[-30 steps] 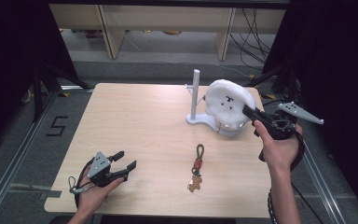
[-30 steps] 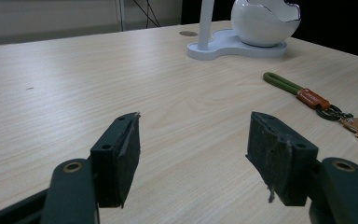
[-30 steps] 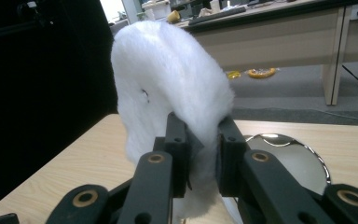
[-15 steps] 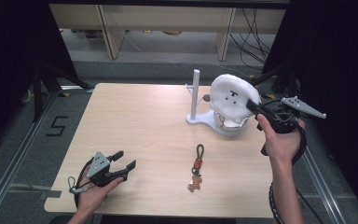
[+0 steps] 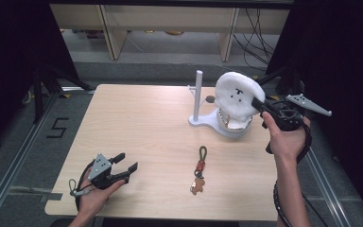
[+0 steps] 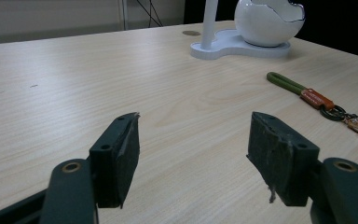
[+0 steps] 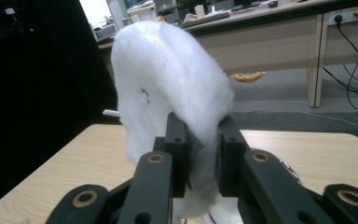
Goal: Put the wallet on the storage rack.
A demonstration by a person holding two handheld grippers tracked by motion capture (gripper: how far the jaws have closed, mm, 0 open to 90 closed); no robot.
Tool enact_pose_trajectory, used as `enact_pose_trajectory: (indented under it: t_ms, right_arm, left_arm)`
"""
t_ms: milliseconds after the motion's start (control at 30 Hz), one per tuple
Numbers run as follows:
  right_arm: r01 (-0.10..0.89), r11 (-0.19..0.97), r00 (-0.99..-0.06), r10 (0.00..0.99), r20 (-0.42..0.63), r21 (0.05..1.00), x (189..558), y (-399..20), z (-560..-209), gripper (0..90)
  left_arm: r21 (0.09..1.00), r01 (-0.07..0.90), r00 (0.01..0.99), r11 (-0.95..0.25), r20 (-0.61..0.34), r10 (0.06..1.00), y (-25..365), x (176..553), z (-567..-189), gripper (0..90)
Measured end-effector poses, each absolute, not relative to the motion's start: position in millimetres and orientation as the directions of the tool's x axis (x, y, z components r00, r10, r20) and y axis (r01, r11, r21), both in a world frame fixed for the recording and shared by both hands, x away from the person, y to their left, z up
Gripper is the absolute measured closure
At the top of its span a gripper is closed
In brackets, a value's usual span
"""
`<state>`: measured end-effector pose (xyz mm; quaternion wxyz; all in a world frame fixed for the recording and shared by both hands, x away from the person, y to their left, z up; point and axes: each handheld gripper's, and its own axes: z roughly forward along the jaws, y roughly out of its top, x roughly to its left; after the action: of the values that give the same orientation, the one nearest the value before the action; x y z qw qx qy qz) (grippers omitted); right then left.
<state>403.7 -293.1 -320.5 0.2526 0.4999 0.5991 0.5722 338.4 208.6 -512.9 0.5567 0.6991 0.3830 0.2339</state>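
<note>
- The left gripper [image 5: 123,168] rests in the person's hand at the near left corner of the counter [image 5: 137,127], its jaws apart with nothing between them and bare wood ahead in the left gripper view.
- Ahead and to the right of those open jaws lies a keychain [image 5: 200,169] with a green loop, its long axis running roughly away from the person, loop end farther off; it lies well apart from both grippers.
- Further right stands a white stand [image 5: 199,100] with an upright post and an egg-shaped white bowl [image 5: 235,126] on its base.
- The white plush toy [image 5: 237,93] hangs just above that bowl, held up off the counter, its flat face with small dark features turned toward the left and its long axis roughly upright.
- The right gripper [image 5: 258,105] is clamped on the plush's right edge, jaws pointing left toward the post; in the right gripper view the fur bulges up between the jaws.
- The right hand is far nearer the bowl and post, so I judge the next move, whether lowering or hanging the plush, is its job.
</note>
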Motion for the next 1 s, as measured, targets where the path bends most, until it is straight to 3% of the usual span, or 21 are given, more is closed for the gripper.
enact_pose_trajectory:
  t_ms: [1000]
  right_arm:
    - [0.324, -0.18, -0.306, 0.909, 0.283, 0.929, 427, -310, -330, 79.1]
  left_arm:
    - [0.953, 0.285, 0.598, -0.1, -0.095, 0.796, 206, 337, -515, 33.3]
